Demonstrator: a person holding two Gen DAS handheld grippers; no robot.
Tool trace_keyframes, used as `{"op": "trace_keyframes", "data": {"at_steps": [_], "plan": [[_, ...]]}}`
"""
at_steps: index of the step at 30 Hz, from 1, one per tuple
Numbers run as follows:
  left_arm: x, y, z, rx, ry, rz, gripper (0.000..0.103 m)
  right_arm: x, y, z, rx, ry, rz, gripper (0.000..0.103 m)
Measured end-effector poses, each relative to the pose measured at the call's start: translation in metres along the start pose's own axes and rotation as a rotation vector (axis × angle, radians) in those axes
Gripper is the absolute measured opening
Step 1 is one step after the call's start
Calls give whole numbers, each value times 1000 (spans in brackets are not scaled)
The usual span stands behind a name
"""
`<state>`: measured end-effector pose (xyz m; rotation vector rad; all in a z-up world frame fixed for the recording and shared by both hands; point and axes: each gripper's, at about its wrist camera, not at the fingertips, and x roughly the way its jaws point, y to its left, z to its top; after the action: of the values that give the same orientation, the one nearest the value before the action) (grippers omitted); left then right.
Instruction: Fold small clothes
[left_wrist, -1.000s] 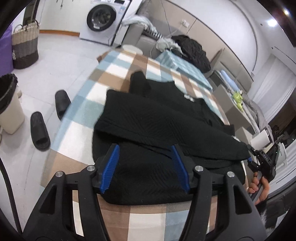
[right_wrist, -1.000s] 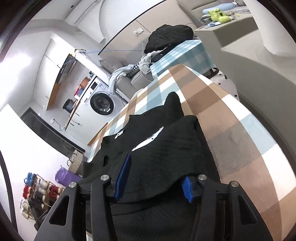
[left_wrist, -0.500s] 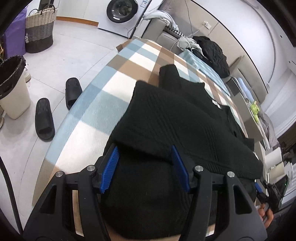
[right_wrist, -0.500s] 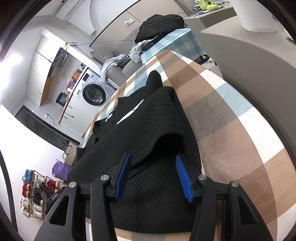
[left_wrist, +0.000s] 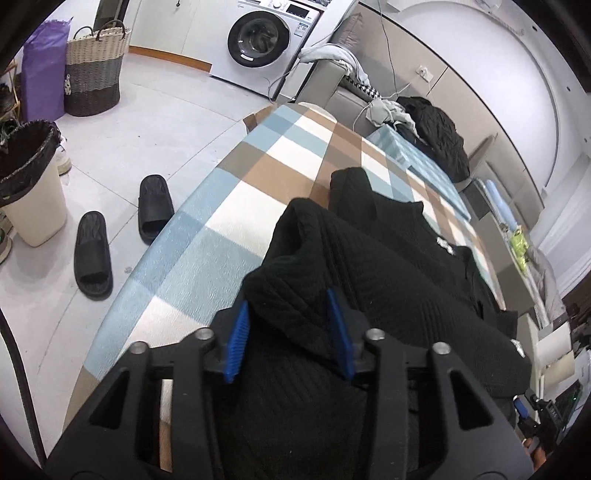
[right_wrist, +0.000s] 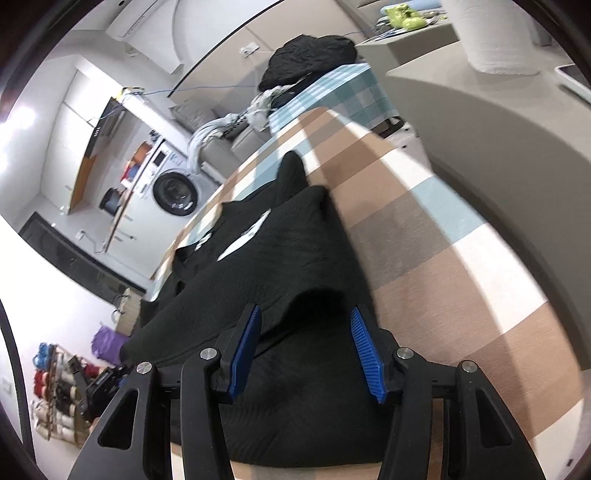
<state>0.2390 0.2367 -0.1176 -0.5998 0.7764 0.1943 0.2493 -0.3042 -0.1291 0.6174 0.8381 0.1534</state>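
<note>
Two slippers lay on the pale floor at the far left of the left wrist view, near a bin lined with a black bag, with a woven basket farther back. A washing machine stood against the wall behind them. To the right of the floor ran the surface, covered in blue, brown and white checks. On it lay the black knitted garment, spread from the near edge toward the far end, with one layer folded over another. The left gripper sat at the garment's near corner; its jaws had just been closing, and a raised fold of the knit stood between the blue pads, which appeared to press on it from both sides. At the lower right edge of that view the other gripper's tip showed only as a small blue piece.

In the right wrist view, shelves of shoes filled the lower left and the same washing machine sat farther back. The garment ran up the middle of the checked surface, a white label showing on it. The right gripper stood partly open at the near edge, a lifted hem lying between its pads; whether the pads actually pinched the cloth could not be told.
</note>
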Motion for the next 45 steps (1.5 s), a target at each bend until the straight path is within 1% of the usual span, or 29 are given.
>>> {"op": "trace_keyframes", "data": {"at_steps": [1,2,4,6,7,8,9,10,11,12,16,18,19,21,24,26,27,28,29,31,33,35,38,41,43,45], "plan": [[-1,0,0,2,-3,1,26,-1,-1,3,-2,-8,-7,52],[-1,0,1,7,-6,-3,25,-2,-3,6,-4,-14,-11,52],[-3,-1,2,18,-13,-14,18,0,-5,12,0,-16,-9,52],[-4,-4,2,30,-16,-21,14,6,-2,19,-14,-7,38,52],[-6,-5,3,34,-20,-24,11,8,1,20,-25,-6,44,50],[-6,-7,4,37,-23,-26,10,11,7,22,-45,-6,52,46],[-7,-9,5,41,-26,-27,9,12,12,24,-67,-16,69,23],[-9,-11,8,43,-30,-30,9,14,15,26,-79,-18,71,9],[-10,-14,11,47,-35,-33,8,15,20,29,-90,-17,71,8],[-11,-17,13,55,-40,-34,7,16,23,33,-91,-21,93,8],[-16,-28,32,84,-71,-48,7,18,30,53,-34,-30,174,7],[-14,-33,45,87,-79,-60,7,21,32,69,-5,-40,185,6],[-12,-35,51,87,-80,-62,7,24,34,78,7,-47,189,6],[-1,-42,69,96,-77,-62,7,33,38,95,2,-62,166,6],[20,-53,93,110,-66,-58,7,59,41,125,23,-69,137,6],[42,-61,110,112,-21,-40,8,83,42,146,33,-59,94,9],[55,-62,118,103,16,-20,10,90,41,151,42,-49,87,15],[62,-63,122,96,33,-10,19,101,37,159,49,-28,88,24],[69,-62,126,92,43,-2,23,105,34,163,57,-17,84,27],[72,-55,131,78,18,14,46,103,26,167,69,-40,59,37],[69,-47,133,62,-11,21,56,96,21,166,59,-65,37,41],[68,-41,133,71,-14,28,58,92,20,164,29,-60,27,41],[72,-37,130,99,12,30,58,91,22,159,-8,-46,22,43],[73,-36,124,120,14,26,58,90,24,156,-18,-52,16,46],[73,-35,120,129,23,14,58,90,27,156,-34,-51,19,52],[74,-36,117,144,33,9,58,96,32,155,-58,-29,13,53]]}}
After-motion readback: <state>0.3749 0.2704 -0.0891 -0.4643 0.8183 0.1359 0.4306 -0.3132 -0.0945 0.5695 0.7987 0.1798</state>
